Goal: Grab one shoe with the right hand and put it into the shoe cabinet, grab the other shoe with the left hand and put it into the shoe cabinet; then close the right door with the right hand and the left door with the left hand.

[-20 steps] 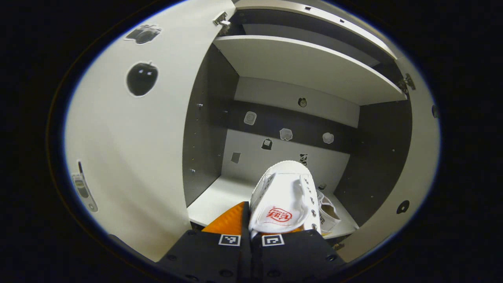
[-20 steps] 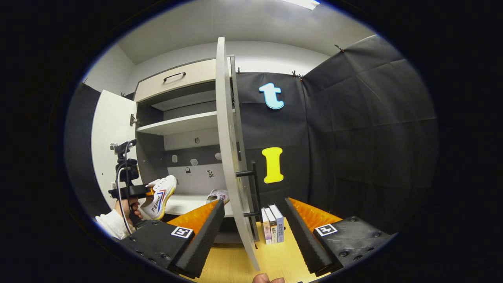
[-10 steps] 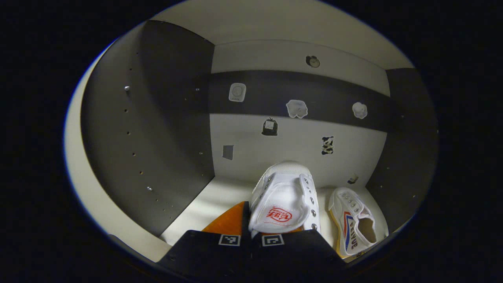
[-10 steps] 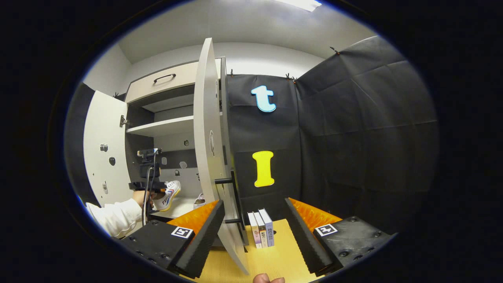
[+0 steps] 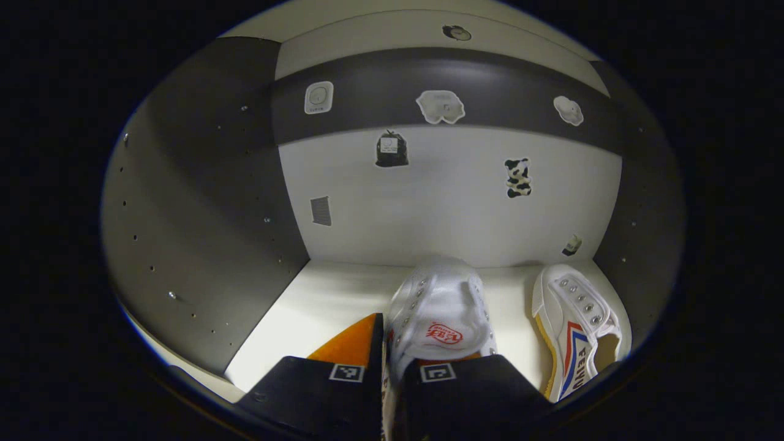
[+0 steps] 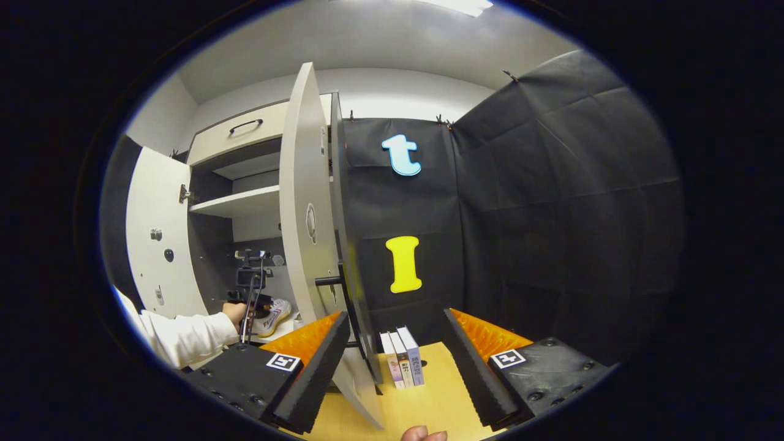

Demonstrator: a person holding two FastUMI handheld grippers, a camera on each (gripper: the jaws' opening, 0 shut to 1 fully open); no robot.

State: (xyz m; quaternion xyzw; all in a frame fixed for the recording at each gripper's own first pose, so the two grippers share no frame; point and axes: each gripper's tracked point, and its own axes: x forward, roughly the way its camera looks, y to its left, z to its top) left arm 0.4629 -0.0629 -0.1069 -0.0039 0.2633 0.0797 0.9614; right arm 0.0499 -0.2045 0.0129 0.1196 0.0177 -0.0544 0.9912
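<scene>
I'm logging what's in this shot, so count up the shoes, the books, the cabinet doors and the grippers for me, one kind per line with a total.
Shoes: 2, the held shoe and the placed shoe
Books: 3, the books
Cabinet doors: 2, the left door and the right door, both open
Grippers: 2, the left gripper and the right gripper
Total: 9

The shoe cabinet (image 5: 447,202) is viewed from inside by the left gripper view; from outside, beside its right door (image 6: 303,202), by the right gripper view.

bare shelf floor (image 5: 318,300) left, second shoe (image 5: 572,331) blocking right
</scene>
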